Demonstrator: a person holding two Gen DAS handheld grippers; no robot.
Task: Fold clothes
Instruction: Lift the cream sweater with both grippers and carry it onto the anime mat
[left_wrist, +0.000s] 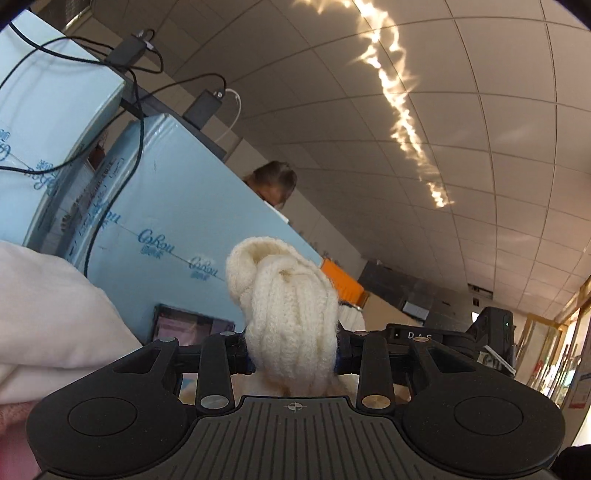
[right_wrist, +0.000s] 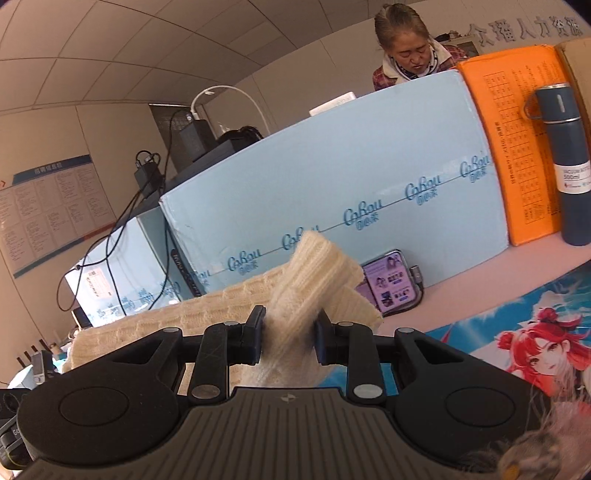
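Mostly hidden fingertips (left_wrist: 243, 354) of left gripper (left_wrist: 293, 356) and right gripper (right_wrist: 290, 338), both clenched on cream knit sweater (right_wrist: 314, 273).

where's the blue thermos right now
In the right wrist view, the blue thermos stands upright at the far right on the pink table surface, against the orange box beside the light blue carton.

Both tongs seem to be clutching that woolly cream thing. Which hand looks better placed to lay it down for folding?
Probably the right. Its tongs pinch the cream knit low over the pink tabletop, while the left tongs hold their bunch up toward the ceiling.
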